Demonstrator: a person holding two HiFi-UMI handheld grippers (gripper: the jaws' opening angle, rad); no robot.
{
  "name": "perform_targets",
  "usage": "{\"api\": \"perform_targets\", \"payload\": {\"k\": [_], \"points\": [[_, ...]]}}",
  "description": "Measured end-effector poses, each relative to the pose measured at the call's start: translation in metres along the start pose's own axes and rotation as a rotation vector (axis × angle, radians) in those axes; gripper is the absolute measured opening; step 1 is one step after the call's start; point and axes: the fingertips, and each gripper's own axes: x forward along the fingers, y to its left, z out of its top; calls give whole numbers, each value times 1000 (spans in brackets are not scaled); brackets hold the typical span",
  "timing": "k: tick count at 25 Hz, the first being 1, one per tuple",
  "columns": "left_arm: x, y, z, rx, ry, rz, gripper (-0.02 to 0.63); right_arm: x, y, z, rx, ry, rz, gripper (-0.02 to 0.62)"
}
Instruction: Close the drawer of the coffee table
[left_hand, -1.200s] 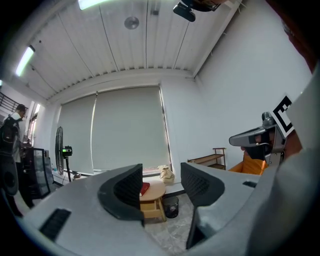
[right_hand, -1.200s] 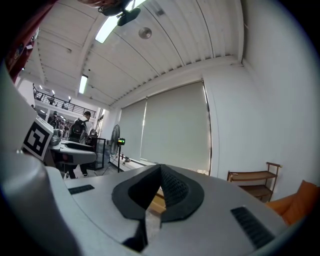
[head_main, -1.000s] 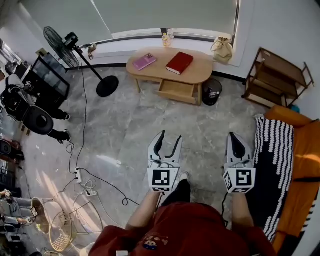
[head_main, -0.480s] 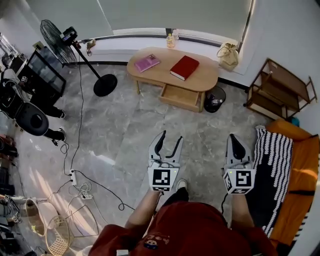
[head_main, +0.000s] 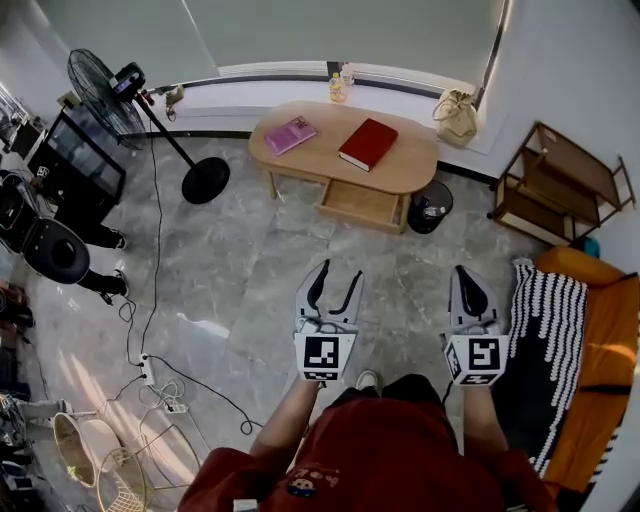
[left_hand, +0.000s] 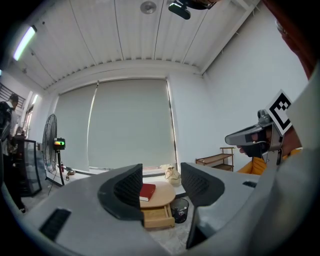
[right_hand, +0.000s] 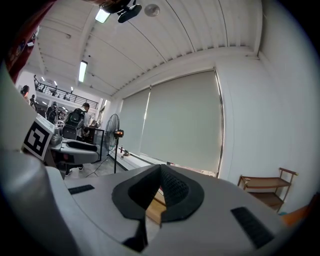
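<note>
The left gripper (head_main: 337, 283) hangs with jaws spread and nothing between them; through the gap its own view frames the coffee table (left_hand: 164, 195) far ahead. The right gripper (head_main: 469, 283) has its jaws pressed together, empty. Both are well apart from the table (head_main: 402, 166), an oval top whose long axis runs across the head view, beside the window wall. The drawer (head_main: 360, 203) stands pulled out from the near long side, under the right half, its front facing the person. A red book (head_main: 367, 143) lies right of the tabletop's middle, a pink book (head_main: 291, 134) by its left end, a black bin (head_main: 430, 206) just beside its right end
</note>
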Motion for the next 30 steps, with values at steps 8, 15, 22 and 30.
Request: {"api": "perform_targets", "payload": {"k": [8,15,22,30], "points": [[34,2,-9,9,23,-1,241,30,-27,-13,27,-11,-18,-3],[97,-6,-17,8,37,13,241,81,-71,-19,51,-55,15,-3],[189,-21,0,-7,27,34,242,145,-155,-9,65,-90,41,-3],[280,-50,10,-7,63,35,241,201,-242,-6,88,-119,70,-3]]}}
